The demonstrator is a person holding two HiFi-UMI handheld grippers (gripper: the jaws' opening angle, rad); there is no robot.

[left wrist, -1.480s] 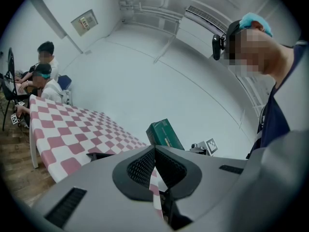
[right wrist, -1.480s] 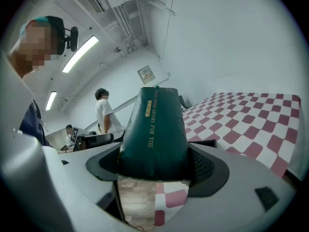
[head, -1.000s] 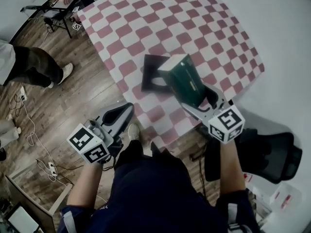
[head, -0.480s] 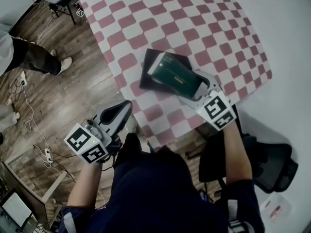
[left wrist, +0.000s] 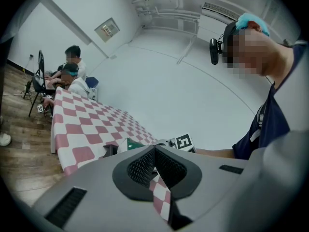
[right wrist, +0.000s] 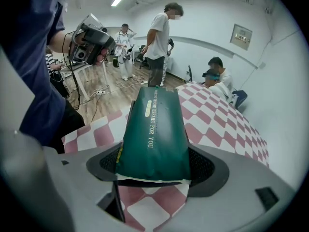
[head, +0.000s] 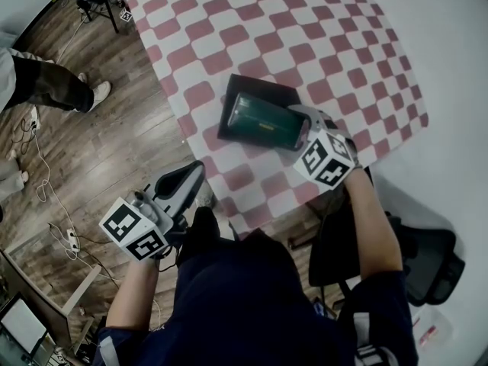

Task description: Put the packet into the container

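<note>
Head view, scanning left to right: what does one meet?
Bystander's dark trouser leg → left hand-held gripper → dark green packet → right hand-held gripper → black office chair.

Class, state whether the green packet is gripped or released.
Gripped: the right gripper has its jaws shut on the end of the packet, holding it over the container.

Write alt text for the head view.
The right gripper holds a green packet over the black container on a checkered table. The left gripper hangs shut and empty beside the table, above wooden floor.
</note>
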